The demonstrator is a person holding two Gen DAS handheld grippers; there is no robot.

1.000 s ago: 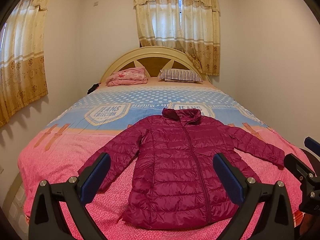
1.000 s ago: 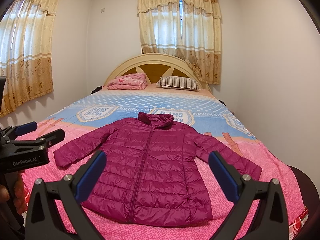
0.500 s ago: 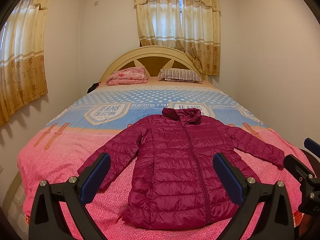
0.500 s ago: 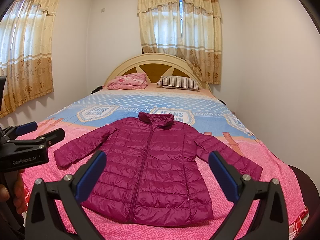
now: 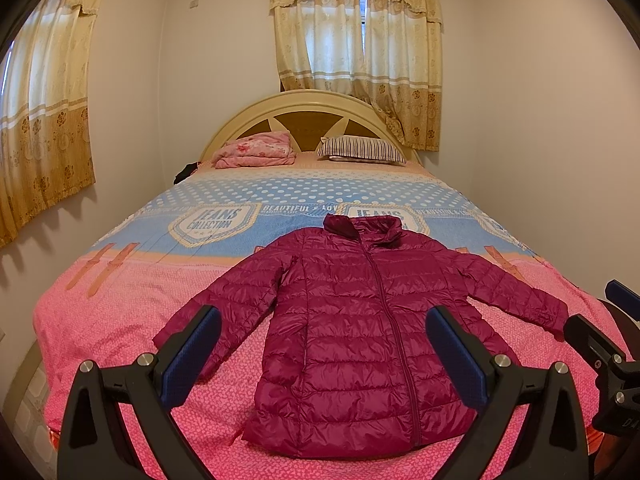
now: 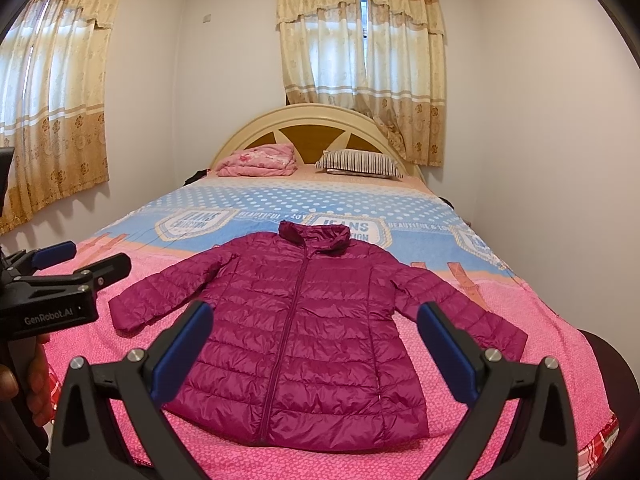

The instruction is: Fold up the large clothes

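On the bed point(image 5: 120, 312) a jacket point(image 5: 360, 340) lies flat; both grippers' fingers point(image 5: 192, 352) spread, empty.

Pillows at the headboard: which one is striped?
The pillow on the right, with dark and white stripes; the other bundle on the left is pink and floral.

Both looking from the foot edge of the bed point(image 5: 100, 320) toward its headboard point(image 6: 320, 120), near, slightly downward. Left wrist view further left, right further right. Shared: jacket point(image 5: 360, 320) point(image 6: 304, 328), bedspread, pillows, curtains.
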